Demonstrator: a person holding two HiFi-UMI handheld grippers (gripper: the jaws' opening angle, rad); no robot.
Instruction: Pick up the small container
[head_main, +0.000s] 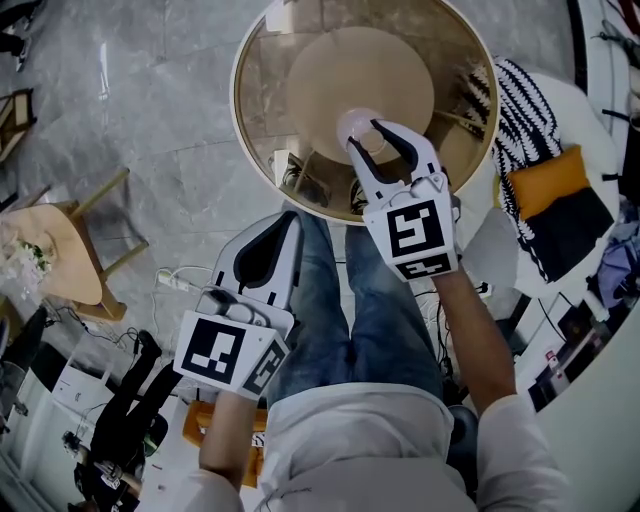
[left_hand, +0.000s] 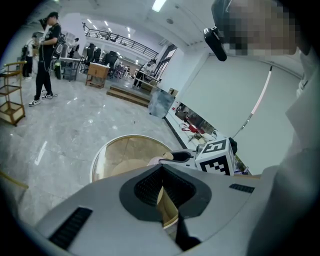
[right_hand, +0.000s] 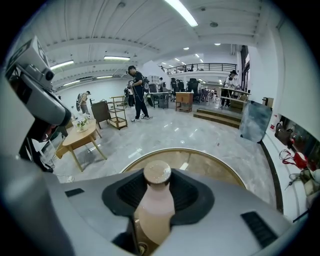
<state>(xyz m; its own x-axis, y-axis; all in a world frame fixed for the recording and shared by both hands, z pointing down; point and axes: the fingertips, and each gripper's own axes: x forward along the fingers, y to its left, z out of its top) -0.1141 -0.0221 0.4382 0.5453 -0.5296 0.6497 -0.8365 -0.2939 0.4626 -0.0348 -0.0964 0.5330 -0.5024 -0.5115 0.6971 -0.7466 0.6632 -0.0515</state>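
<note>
**Small container clamped in right jaws over round bench**

Head view: the right gripper (head_main: 362, 135) reaches over the round glass-topped bench (head_main: 265, 95). Its jaws are clamped on the small container (head_main: 350, 124). Only the container's pale top shows and the jaws hide its body, so can't tell whether it's clear of the glass. The left gripper (head_main: 291, 218) sits lower left above the person's jeans (head_main: 380, 300), jaws together w/ nothing in them. The bench's far edge is cut off at the frame top. A striped cloth (head_main: 520, 95) and an orange cushion (head_main: 548, 172) lie at right, the cloth partly out of frame.

Left gripper view: jaws are pressed together, nothing btw them. Beyond them are the bench and the right gripper's marker cube (left_hand: 216, 157). The container is only a pale sliver at that gripper's tip, hard to make out.

Right gripper view: the container stands upright btw the jaws, w/ a pinkish body and a brownish cap (right_hand: 157, 171), pads tight on both sides. Its base is hidden below the jaws. The bench rim curves behind it. A wooden side table (right_hand: 82, 136) stands at left, and the people in the bg are too small for detail.
</note>
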